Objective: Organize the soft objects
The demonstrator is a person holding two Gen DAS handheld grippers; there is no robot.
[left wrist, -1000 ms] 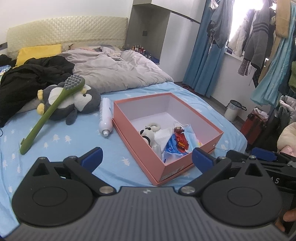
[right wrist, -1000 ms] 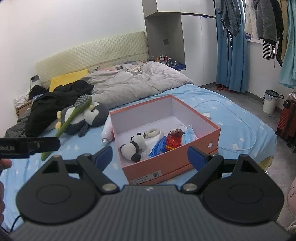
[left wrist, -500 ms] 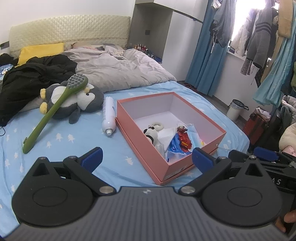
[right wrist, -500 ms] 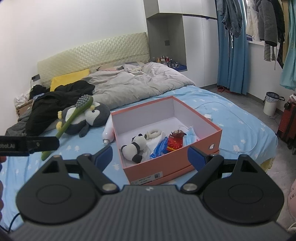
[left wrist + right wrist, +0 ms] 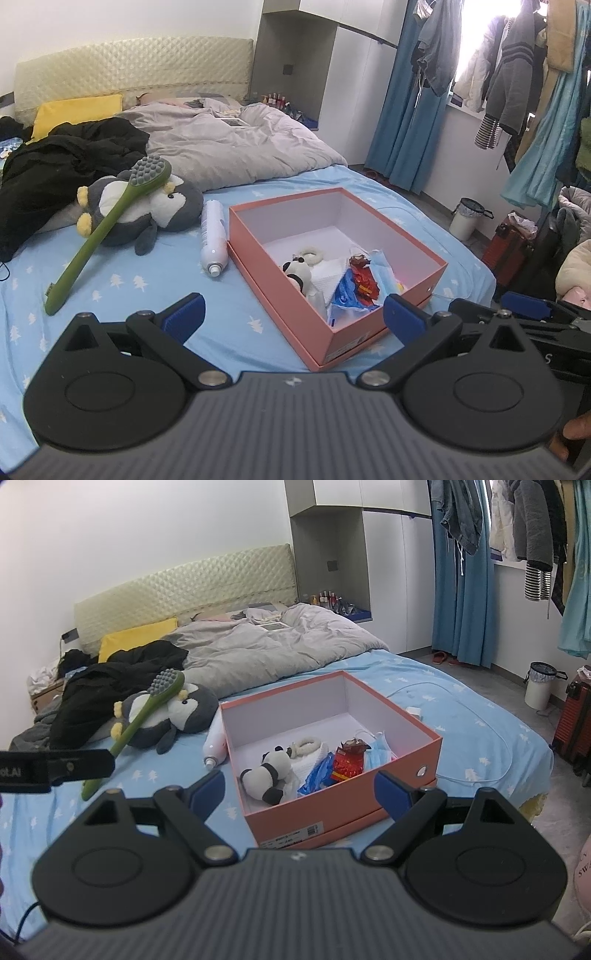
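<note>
Across the blue bed (image 5: 122,291) (its grey duvet (image 5: 236,147) bunched toward the headboard) hardly anything has changed over the last second: the view only drifts a little, and every object lies where it did, so the sorting looks paused rather than advanced. Next in size, the pink box (image 5: 343,808) sits open near the foot of the bed, already holding a small panda toy (image 5: 267,773), a white ring, a blue face mask and some wrappers. Left of it, outside the box, the grey penguin plush (image 5: 147,212) lies on the sheet with a long green brush (image 5: 107,225) across it, and a white bottle (image 5: 213,238) rests just beside the box wall. Judging by this, the penguin is the soft thing still to be put away. Both the left hand-held gripper (image 5: 291,312) and the right hand-held gripper (image 5: 299,788) hover before the box, jaws spread wide and empty.
</note>
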